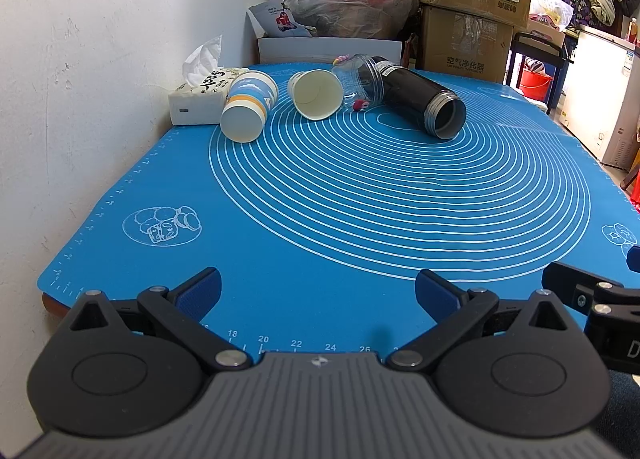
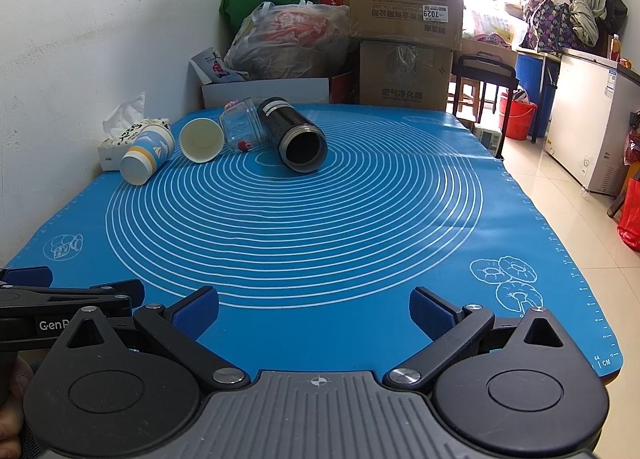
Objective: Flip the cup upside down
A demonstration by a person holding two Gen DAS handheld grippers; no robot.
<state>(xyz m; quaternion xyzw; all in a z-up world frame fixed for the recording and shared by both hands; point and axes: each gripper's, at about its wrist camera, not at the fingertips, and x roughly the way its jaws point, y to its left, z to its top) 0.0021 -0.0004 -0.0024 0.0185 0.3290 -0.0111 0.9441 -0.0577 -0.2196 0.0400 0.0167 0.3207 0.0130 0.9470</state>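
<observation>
1. A tissue box (image 1: 196, 103) sits far left against the wall.
2. Beside it, a blue-patterned paper cup (image 1: 249, 106) lies on its side on the blue mat (image 1: 320, 219).
3. A plain paper cup (image 1: 316, 94), clear jar (image 1: 358, 79) and black flask (image 1: 420, 101) lie toppled further right.
4. The left gripper (image 1: 318, 293) hovers near, jaws wide apart, empty.
5. The right gripper (image 2: 314, 309) likewise stands spread and empty.

Blue-white paper cup (image 1: 249, 106) on its side (base facing camera), plain cup (image 1: 315, 94) beside it

Cups (image 1: 249, 107), jar (image 1: 358, 81), flask (image 1: 420, 99) lie across mat (image 1: 320, 219).
</observation>
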